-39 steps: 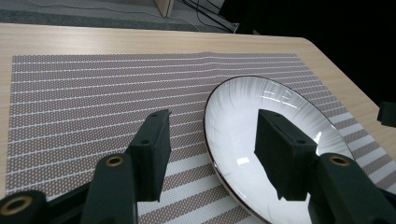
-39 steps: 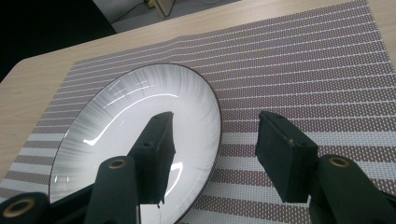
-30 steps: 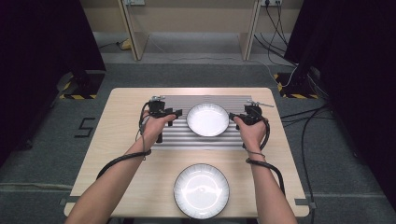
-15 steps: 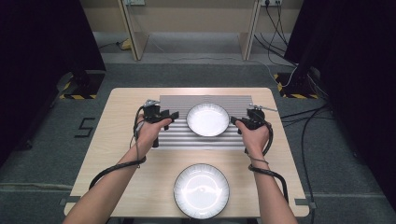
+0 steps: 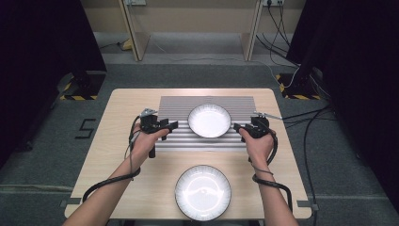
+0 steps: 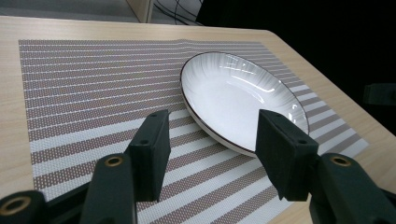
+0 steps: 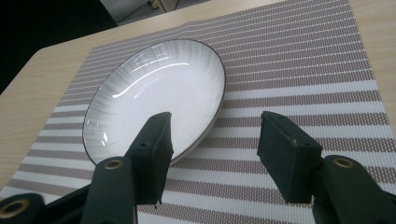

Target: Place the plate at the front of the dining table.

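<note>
So here's the setup: a white plate (image 5: 209, 120) with a thin dark rim sits on a striped placemat (image 5: 174, 106) toward the far half of the counter (image 5: 117, 108), and a second plate (image 5: 203, 192) sits on bare wood near the person's edge, well apart from the first.

Both tools flank the far plate. The left tool (image 5: 170, 126) hangs just off its left rim, and the right tool (image 5: 239, 128) mirrors it on the other side. Neither is touching it as far as I can tell. In the left gripper view, the left tool (image 6: 212, 140) has its jaws spread wide with nothing between them, the plate's near rim (image 6: 219, 140) lying just past the gap. Same story in the right gripper view: the right tool (image 7: 215, 140) is released, jaws apart, and the plate (image 7: 154, 100) sits ahead and off to one side, its edge passing behind one jaw.

My read on why it's held like this: a shallow plate lying flat gives little to bite on except the rim, so coming in low from opposite sides and pinching both edges looks like the plan. The mat probably helps by keeping the plate from skating. Both tools would need to drop lower and close in on the rim.
</note>
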`<action>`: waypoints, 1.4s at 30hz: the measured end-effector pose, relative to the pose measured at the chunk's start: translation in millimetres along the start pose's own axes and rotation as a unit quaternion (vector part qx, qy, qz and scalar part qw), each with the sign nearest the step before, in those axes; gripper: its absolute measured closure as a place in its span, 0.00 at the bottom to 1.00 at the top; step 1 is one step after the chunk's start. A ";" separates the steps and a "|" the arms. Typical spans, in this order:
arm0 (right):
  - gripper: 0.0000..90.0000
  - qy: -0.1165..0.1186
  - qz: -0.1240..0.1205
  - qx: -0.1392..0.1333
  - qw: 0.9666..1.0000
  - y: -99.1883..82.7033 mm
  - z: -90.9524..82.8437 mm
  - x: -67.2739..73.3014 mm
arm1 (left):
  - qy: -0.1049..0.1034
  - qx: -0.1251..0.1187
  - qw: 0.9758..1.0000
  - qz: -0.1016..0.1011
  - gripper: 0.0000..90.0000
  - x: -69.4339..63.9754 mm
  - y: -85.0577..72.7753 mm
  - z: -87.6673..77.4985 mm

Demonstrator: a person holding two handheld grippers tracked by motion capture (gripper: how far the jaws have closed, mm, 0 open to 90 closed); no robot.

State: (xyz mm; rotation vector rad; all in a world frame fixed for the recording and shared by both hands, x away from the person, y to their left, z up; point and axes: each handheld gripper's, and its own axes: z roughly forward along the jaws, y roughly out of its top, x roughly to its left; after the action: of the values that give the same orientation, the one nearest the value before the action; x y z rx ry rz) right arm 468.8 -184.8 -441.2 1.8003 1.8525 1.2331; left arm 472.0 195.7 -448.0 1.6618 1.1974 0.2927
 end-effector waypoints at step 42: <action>0.48 0.004 -0.026 -0.005 1.000 -68.2 -53.4 -19.2 | -0.007 -0.009 0.999 0.041 0.49 20.9 -67.7 -87.4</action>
State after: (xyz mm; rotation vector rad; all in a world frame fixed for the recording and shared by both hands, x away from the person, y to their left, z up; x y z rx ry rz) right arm 388.1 -212.8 -465.2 1.7324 1.8826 1.2307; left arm 384.7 262.6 -471.9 1.6972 1.1154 0.3410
